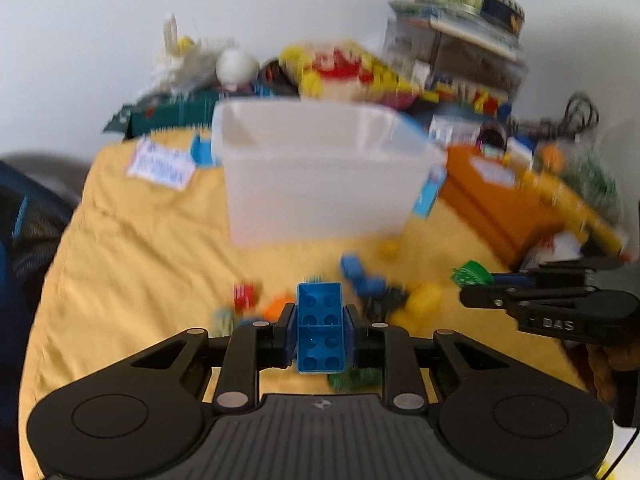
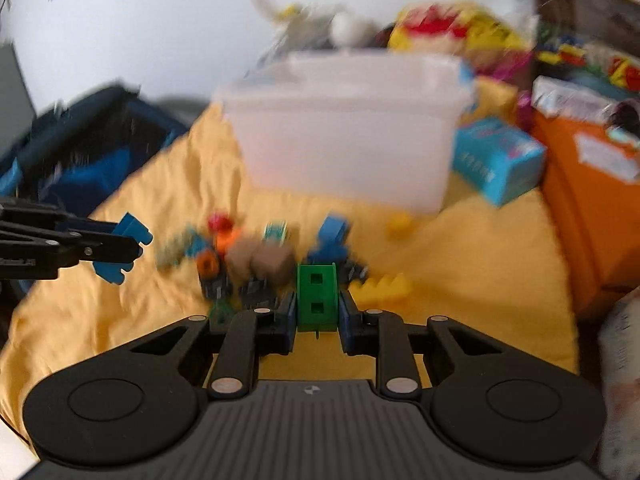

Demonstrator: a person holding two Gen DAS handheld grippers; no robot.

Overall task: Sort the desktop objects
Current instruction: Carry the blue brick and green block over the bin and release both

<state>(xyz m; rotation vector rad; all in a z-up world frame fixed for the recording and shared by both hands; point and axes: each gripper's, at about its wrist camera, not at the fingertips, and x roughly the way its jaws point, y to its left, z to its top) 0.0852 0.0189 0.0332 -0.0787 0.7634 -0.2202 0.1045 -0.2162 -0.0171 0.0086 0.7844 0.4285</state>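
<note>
My left gripper (image 1: 319, 330) is shut on a blue building brick (image 1: 320, 326), seen from its hollow underside and lifted above the yellow cloth (image 1: 132, 248). In the right wrist view the same left gripper (image 2: 124, 248) comes in from the left with the blue brick (image 2: 128, 236) in it. My right gripper (image 2: 317, 312) is shut on a green brick (image 2: 316, 296); in the left wrist view that right gripper (image 1: 472, 280) holds the green brick (image 1: 472, 274) at the right. A pile of loose bricks (image 2: 248, 260) lies on the cloth below. A translucent white bin (image 1: 320, 172) stands behind the pile.
An orange box (image 1: 496, 200) and a light blue carton (image 2: 496, 160) flank the bin on the right. Toys, bags and stacked boxes (image 1: 452, 48) crowd the back against the wall. A dark blue bag (image 2: 80, 148) sits off the cloth at the left.
</note>
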